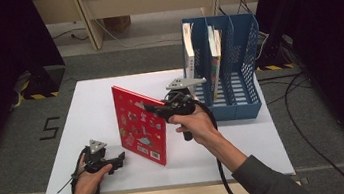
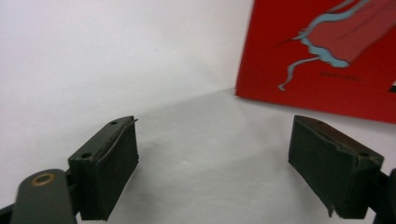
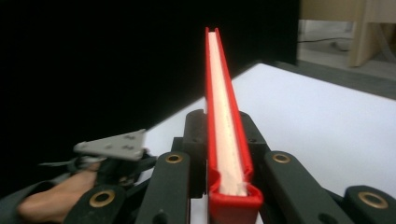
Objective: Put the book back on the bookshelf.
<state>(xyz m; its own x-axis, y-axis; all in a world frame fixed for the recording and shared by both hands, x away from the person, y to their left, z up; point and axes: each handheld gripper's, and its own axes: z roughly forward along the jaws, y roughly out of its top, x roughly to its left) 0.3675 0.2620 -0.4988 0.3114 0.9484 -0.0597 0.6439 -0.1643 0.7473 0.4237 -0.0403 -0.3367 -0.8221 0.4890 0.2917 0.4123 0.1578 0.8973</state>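
Now the right gripper [image 1: 153, 107] is clamped on the red book [image 1: 141, 125], which stands upright mid-table [image 1: 90, 102]. Left gripper [image 1: 120, 158] sits near and left, jaws apart, holding nothing.

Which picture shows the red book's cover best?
The high view: the thin red picture book stands upright there, its whole illustrated cover facing the camera. The right gripper view shows its clamped page edge; the left gripper view shows one cover corner.
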